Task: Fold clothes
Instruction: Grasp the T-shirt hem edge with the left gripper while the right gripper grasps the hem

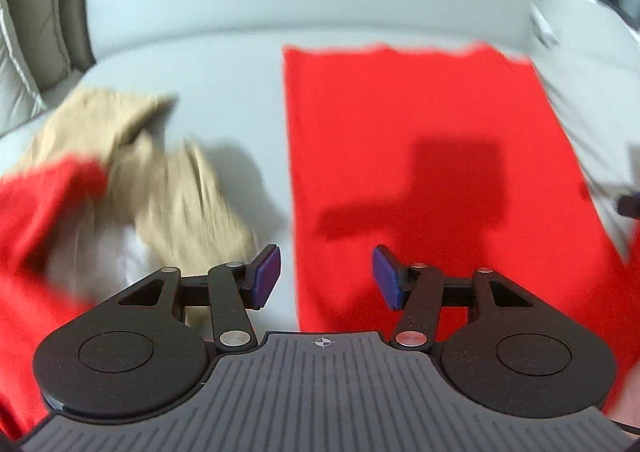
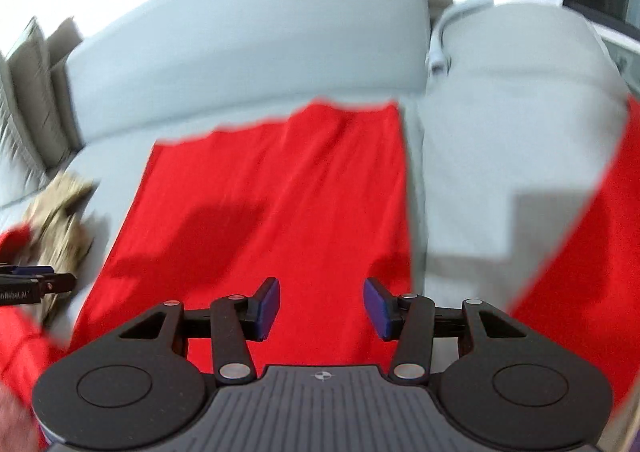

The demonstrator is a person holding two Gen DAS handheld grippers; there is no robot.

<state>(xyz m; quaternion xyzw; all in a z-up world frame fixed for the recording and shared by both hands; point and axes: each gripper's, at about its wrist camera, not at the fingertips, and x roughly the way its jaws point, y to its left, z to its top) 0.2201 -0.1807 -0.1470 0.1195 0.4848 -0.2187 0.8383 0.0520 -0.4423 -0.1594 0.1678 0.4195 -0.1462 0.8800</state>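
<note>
A red garment (image 1: 432,156) lies flat in a long strip on the grey sofa seat (image 1: 228,100); it also shows in the right wrist view (image 2: 272,212). My left gripper (image 1: 326,278) is open and empty, above the garment's near left edge. My right gripper (image 2: 322,310) is open and empty, above the garment's near right part. A crumpled tan garment (image 1: 160,172) lies to the left with another red garment (image 1: 36,236) and something white beside it. The left gripper's tip (image 2: 40,284) shows at the left edge of the right wrist view.
The sofa's grey backrest (image 2: 248,32) runs behind the garment. A beige cushion (image 1: 32,12) stands at the far left. A white cable (image 2: 440,36) lies on the sofa arm at the right. Red cloth (image 2: 592,252) fills the right edge. Both views are blurred.
</note>
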